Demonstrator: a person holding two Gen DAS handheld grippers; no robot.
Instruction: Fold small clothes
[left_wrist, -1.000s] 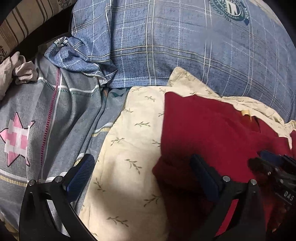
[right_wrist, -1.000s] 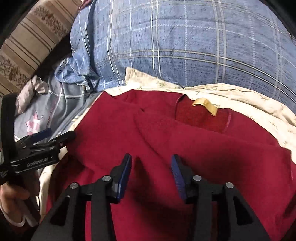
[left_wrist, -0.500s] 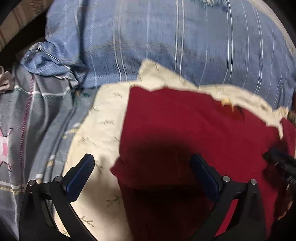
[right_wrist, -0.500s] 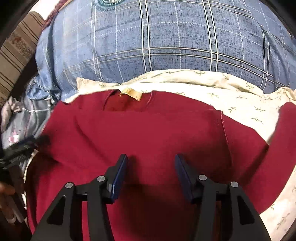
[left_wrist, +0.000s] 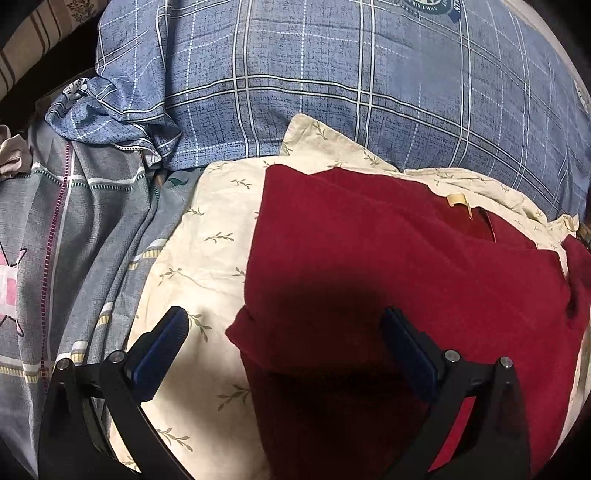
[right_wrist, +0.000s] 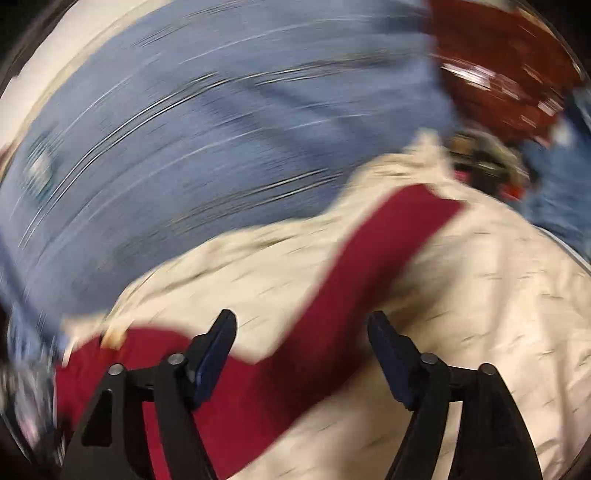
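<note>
The dark red garment lies spread on a cream cloth with a leaf print, its left side folded in over the body so that a thick doubled edge runs down the left. A yellowish neck label shows near its far edge. In the right wrist view, which is heavily blurred, one long red sleeve stretches diagonally across the cream cloth, away from the garment's body.

The left gripper hovers over the garment's near left corner with its jaws spread wide and holding nothing: the left jaw is above the cream cloth, the right jaw above the red fabric. The right gripper has its jaws released too, and the sleeve's near end lies just beyond and between them.

Behind the cloth rests a blue plaid pillow, with a grey striped bedsheet to the left.
</note>
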